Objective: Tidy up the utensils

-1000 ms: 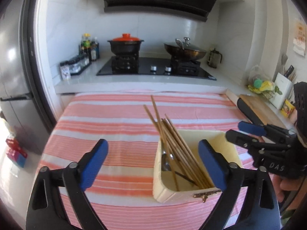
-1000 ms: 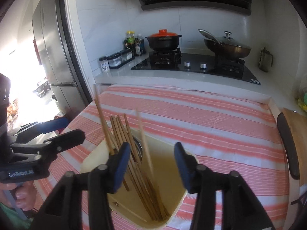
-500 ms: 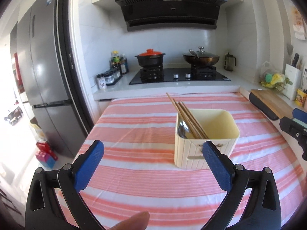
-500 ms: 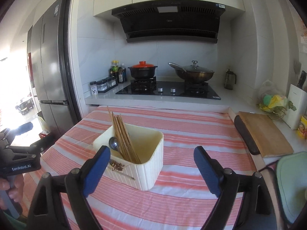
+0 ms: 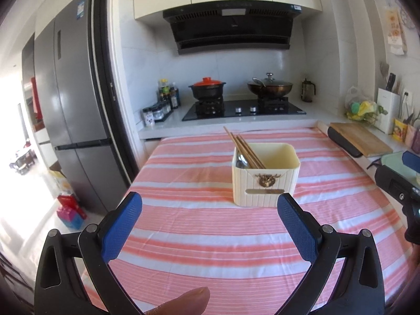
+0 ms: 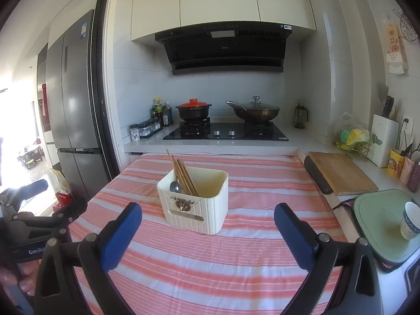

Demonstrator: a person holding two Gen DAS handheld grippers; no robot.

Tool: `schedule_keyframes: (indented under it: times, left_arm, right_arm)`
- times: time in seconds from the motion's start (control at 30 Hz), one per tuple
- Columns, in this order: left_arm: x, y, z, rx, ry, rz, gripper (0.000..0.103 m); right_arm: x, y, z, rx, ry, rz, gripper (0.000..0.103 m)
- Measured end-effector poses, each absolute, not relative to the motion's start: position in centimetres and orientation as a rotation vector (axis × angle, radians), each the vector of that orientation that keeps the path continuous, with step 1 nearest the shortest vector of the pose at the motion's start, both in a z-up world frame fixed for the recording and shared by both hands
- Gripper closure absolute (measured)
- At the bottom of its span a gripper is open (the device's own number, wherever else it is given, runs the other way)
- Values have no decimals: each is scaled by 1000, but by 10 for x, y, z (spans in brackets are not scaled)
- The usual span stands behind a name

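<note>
Both tongs, the left gripper [image 5: 210,219] and the right gripper [image 6: 208,223], hang released with blue pads spread wide and nothing between them, above the pink-and-white striped tablecloth [image 5: 197,236]. Ahead of them on the cloth stands the cream ribbed plastic utensil box [image 5: 265,176], holding a bundle of brown wooden chopsticks [image 5: 245,148] and 1 metal spoon [image 6: 175,187] at its left end.
</note>
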State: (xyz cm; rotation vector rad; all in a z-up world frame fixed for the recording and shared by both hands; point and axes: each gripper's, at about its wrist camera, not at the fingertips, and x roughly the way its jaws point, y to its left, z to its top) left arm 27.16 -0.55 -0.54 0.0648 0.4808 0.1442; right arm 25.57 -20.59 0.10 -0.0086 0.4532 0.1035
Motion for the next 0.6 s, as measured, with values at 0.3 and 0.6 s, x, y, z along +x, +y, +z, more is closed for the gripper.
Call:
schedule_keyframes:
  times: [0.3,0.6]
  left_arm:
    - [245,-4,2,46,468,136,0]
    - [230,-2,6,25,472,136,0]
  right_arm:
    - [224,-194,4,-13,478,91,1]
    - [215,-183,5,-21,492,129,1]
